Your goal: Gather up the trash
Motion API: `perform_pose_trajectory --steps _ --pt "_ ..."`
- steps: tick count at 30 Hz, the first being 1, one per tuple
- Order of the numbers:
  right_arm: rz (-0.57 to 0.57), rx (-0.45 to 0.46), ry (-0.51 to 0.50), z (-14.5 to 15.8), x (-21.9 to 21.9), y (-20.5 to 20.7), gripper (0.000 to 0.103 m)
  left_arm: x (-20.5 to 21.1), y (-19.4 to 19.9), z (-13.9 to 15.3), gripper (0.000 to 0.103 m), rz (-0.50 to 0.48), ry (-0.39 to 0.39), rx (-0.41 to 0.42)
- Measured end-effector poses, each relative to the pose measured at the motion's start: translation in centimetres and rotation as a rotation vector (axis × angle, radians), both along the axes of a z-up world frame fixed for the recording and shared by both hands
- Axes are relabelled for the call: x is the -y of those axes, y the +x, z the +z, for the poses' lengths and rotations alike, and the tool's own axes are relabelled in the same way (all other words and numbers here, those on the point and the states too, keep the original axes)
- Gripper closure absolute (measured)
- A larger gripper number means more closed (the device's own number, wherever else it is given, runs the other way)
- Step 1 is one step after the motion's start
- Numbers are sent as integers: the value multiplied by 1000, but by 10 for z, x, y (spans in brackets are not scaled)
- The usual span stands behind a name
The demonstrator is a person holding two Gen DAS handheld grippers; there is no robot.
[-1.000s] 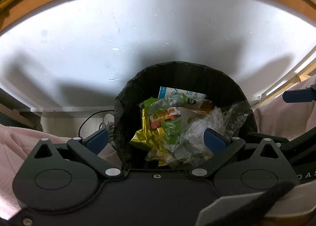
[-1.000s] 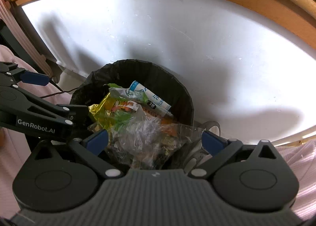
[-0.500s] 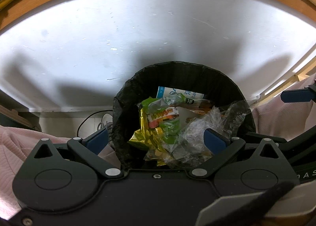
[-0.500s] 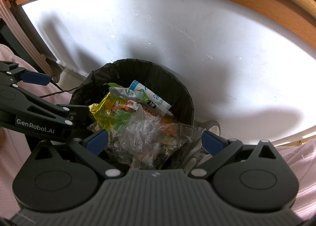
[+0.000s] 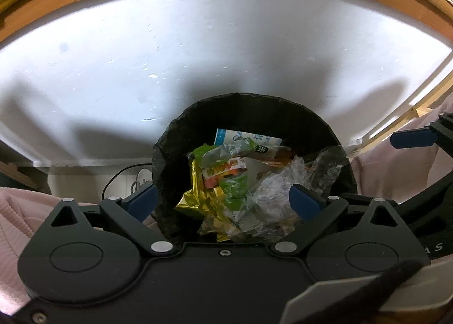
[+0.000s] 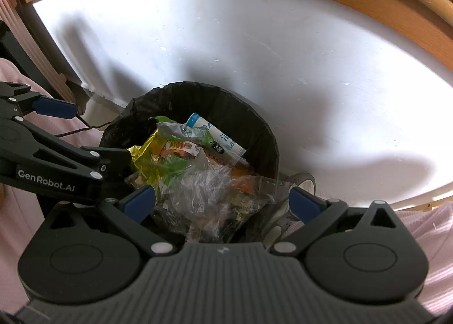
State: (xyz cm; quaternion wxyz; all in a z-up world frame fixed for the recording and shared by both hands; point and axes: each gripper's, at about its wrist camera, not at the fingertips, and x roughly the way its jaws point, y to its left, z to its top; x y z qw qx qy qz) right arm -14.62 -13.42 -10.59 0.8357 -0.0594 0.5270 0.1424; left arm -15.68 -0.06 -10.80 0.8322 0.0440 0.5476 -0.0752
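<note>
- Your left gripper [image 5: 223,201] hangs above the bin [image 5: 170,154] with its blue pads spread wide and nothing clamped between them
- Your right gripper [image 6: 222,201] is spread just as wide, also holding nothing, its pads straddling the near rim of the bin [image 6: 263,137]
- From the left wrist view, trash fills the black-lined bin at 12 o'clock: a gold foil wrapper [image 5: 198,196] at 10 o'clock of the heap, a green and orange snack packet [image 5: 223,165] in the middle, a crumpled clear plastic bag [image 5: 283,193] at 3 o'clock
- A white and blue packet [image 6: 218,134] leans against the bin's far wall at 12 o'clock
- Pink fabric [image 6: 424,227] lies at 3 and 9 o'clock, beside the bin
- Behind the bin at 12 o'clock stands a white wall [image 5: 198,55]
</note>
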Motion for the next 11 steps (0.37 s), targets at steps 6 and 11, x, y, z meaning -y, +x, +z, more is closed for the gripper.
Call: perform_pose_trajectory --steps 6,11 --pt "2 0 -4 0 -1 1 0 -1 0 0 9 -4 -1 -3" --pt "-2 -2 -7 0 -2 1 0 0 0 0 6 2 16 3"
